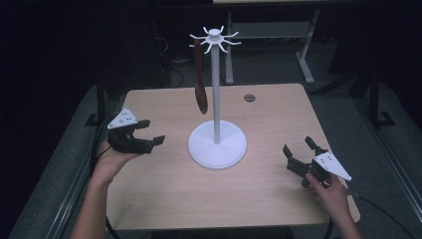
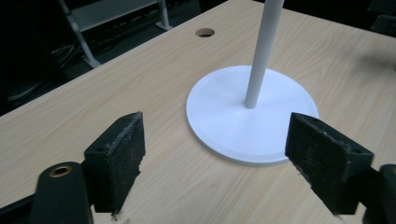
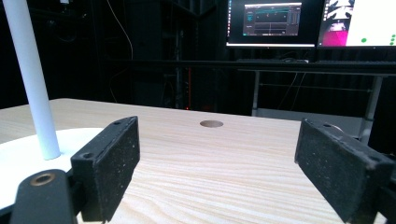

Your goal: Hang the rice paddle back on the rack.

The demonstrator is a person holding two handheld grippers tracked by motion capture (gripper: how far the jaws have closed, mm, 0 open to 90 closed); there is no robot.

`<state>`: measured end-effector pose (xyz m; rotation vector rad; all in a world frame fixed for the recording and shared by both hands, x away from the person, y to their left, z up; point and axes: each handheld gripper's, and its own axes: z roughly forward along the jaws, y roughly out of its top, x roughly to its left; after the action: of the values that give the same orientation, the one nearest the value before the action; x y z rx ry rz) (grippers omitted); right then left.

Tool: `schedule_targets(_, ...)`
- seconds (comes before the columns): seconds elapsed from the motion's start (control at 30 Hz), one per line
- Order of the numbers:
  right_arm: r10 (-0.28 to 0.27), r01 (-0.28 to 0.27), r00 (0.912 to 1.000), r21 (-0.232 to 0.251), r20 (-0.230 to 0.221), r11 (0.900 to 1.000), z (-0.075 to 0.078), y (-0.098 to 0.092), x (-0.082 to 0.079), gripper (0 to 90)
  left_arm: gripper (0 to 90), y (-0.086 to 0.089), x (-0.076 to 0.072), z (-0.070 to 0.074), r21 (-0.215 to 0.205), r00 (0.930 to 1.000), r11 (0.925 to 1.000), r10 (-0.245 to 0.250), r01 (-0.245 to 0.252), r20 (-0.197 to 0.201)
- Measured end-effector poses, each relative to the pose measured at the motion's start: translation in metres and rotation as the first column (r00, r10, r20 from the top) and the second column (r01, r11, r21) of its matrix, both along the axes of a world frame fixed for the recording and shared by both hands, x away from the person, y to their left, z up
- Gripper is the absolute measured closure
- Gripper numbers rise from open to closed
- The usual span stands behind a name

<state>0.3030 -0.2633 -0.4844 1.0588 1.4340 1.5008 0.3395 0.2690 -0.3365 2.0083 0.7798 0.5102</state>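
Observation:
A white hook stand rises from a round base in the middle of the wooden table. From one of the hooks at its top hangs a long brown strap. My left gripper is held at the table's left, open and empty, jaws pointing right toward the base. In the left gripper view the jaws stand wide apart, with the base and pole just beyond. My right gripper is low at the front right, open and empty, the pole off to its left.
A round cable hole sits near the table's far edge. Dark floor, metal desk legs and cables lie behind the table. In the right gripper view, lit monitors stand on a desk beyond.

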Motion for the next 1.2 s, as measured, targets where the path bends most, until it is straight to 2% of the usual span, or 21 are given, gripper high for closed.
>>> schedule_targets(0.27, 0.000, 0.000, 1.0000, -0.001, 0.001, 1.000, 0.000, 0.000, 0.000, 13.3, 15.7, 0.004, -0.009, -0.026, -0.005, 0.9993, 0.9994, 0.035, -0.035, -0.009)
schedule_targets(0.33, 0.000, 0.000, 1.0000, -0.001, 0.002, 1.000, 0.000, 0.000, 0.000, 13.3, 15.7, 0.006, -0.011, -0.033, 0.009, 0.9994, 0.9994, 0.035, -0.035, -0.005)
schedule_targets(0.47, 0.000, 0.000, 1.0000, 0.000, 0.001, 1.000, 0.000, 0.000, 0.000, 13.3, 15.5, 0.009, -0.016, -0.048, 0.017, 0.9985, 0.9988, 0.047, -0.046, -0.029)
schedule_targets(0.53, 0.000, 0.000, 1.0000, -0.001, 0.001, 1.000, 0.000, 0.000, 0.000, 13.3, 15.6, 0.010, -0.018, -0.053, 0.033, 0.9982, 0.9982, 0.051, -0.050, -0.031)
schedule_targets(0.6, 0.000, 0.000, 1.0000, -0.002, 0.003, 1.000, 0.000, 0.000, 0.000, 13.3, 15.6, 0.011, -0.021, -0.059, 0.035, 0.9979, 0.9979, 0.055, -0.053, -0.035)
schedule_targets(0.63, 0.000, 0.000, 1.0000, -0.003, 0.003, 1.000, 0.000, 0.000, 0.000, 13.3, 15.6, 0.010, -0.022, -0.062, 0.021, 0.9971, 0.9979, 0.063, -0.062, -0.044)
schedule_targets(0.77, 0.000, 0.000, 1.0000, -0.001, 0.001, 1.000, 0.000, 0.000, 0.000, 13.3, 15.6, 0.011, -0.027, -0.071, 0.042, 0.9958, 0.9972, 0.064, -0.061, -0.065)
schedule_targets(0.8, 0.000, 0.000, 1.0000, -0.001, 0.001, 1.000, 0.000, 0.000, 0.000, 13.3, 15.6, 0.010, -0.028, -0.074, 0.033, 0.9954, 0.9973, 0.067, -0.065, -0.069)
schedule_targets(0.87, 0.000, 0.000, 1.0000, -0.002, 0.002, 1.000, 0.000, 0.000, 0.000, 13.3, 15.6, 0.011, -0.030, -0.078, 0.043, 0.9949, 0.9968, 0.070, -0.067, -0.073)
schedule_targets(1.0, 0.001, -0.001, 1.0000, -0.002, 0.003, 1.000, 0.000, 0.000, 0.000, 13.3, 15.6, 0.012, -0.035, -0.086, 0.033, 0.9923, 0.9959, 0.087, -0.085, -0.088)
schedule_targets(1.2, 0.001, -0.001, 1.0000, -0.001, 0.002, 1.000, 0.000, 0.000, 0.000, 13.3, 15.6, 0.018, -0.045, -0.100, 0.049, 0.9863, 0.9926, 0.116, -0.111, -0.118)
